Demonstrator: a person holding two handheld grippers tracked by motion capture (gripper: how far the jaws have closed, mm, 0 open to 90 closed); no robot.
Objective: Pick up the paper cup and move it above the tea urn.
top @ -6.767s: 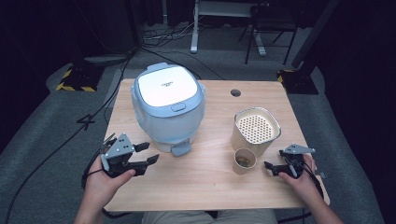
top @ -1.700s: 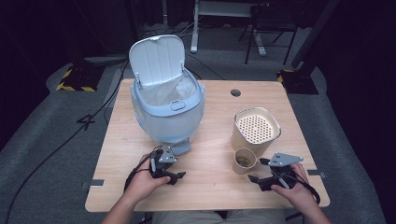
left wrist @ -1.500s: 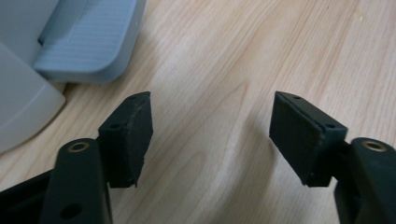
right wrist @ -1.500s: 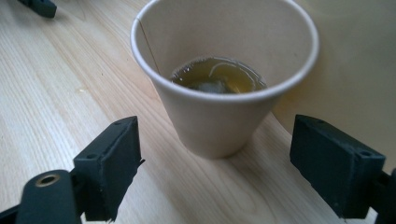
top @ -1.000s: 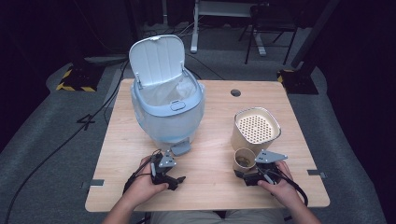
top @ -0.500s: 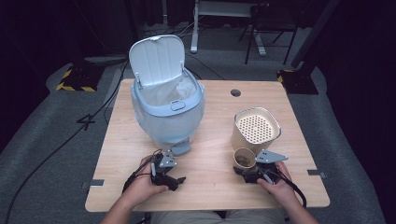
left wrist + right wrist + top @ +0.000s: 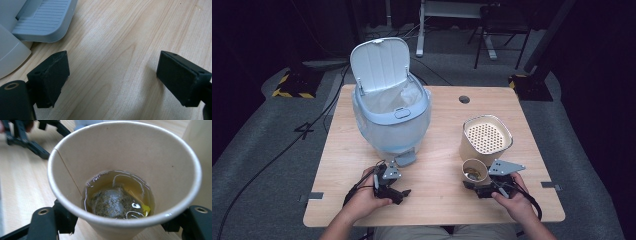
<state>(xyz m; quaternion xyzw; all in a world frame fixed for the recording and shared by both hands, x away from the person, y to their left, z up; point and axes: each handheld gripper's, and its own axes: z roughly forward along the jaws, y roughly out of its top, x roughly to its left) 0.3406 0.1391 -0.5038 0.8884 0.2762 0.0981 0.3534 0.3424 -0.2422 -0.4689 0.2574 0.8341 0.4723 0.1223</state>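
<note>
A paper cup (image 7: 474, 169) with a tea bag in brown liquid (image 7: 117, 200) stands on the wooden table (image 7: 442, 125) at the front right. My right gripper (image 7: 477, 181) has just been closing and is shut on the cup, one jaw on each side of its lower wall (image 7: 117, 226). A pale blue pedal bin (image 7: 392, 120) stands at the left with its lid (image 7: 379, 62) raised. My left gripper (image 7: 398, 183) lies open on the table just in front of the bin's pedal (image 7: 406, 159), with bare wood between its jaws (image 7: 112, 75). The pedal (image 7: 42, 20) shows at the upper left there.
A beige container with a perforated top (image 7: 486, 137) stands right behind the cup, close to it (image 7: 200, 135). The left gripper (image 7: 25, 137) appears beyond the cup. A cable hole (image 7: 464, 99) sits near the table's far edge. Black cables run on the floor.
The bin's lid, shut in the earliest frame, stands open. My left hand came in to the pedal. My right gripper moved left up to the cup and closed around it.
</note>
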